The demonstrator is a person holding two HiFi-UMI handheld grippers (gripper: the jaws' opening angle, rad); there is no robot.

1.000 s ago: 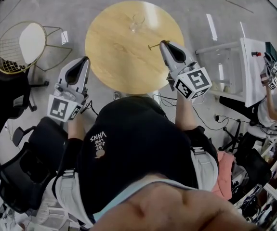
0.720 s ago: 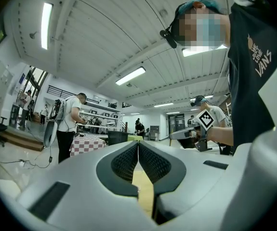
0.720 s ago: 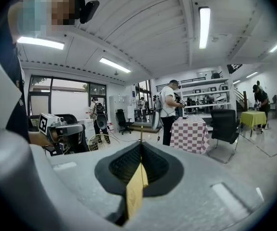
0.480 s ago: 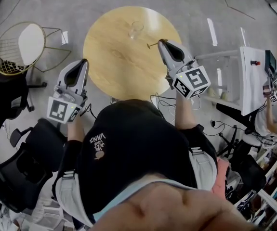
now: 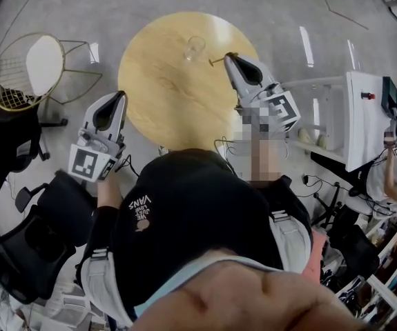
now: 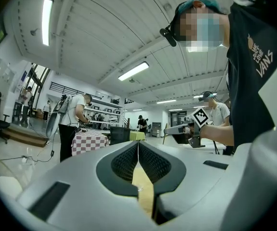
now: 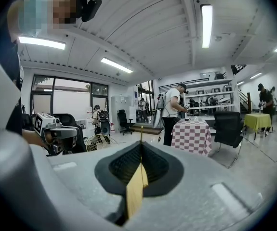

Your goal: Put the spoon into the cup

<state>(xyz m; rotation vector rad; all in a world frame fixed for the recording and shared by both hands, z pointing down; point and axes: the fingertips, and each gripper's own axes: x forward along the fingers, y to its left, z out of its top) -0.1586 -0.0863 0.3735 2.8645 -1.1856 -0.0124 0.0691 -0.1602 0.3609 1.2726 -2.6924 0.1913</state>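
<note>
r gripper [image 5: 228, 56]: jaws clamped on the spoon [image 5: 217, 63], held above far-right part of table [image 5: 163, 81].
r gripper view: thin handle [image 7: 140, 134] pokes straight out past the closed tips.
spoon axis: sticks out from jaw tips toward person's left, approx level. which end is free can't be told, too small.
cup [image 5: 194, 47]: clear glass, upright on table, far side.
key relation: cup lies left of + a bit beyond spoon's free end. near, not touching.
l gripper [image 5: 121, 94]: jaws together, nothing between. off table's near-left edge, well apart from cup.
nearer arm: r, by far.
next (est.): carry spoon left/fwd over rim, tip it end-down, then release.
risk (est.): light glass, may tip if rim is knocked.
</note>
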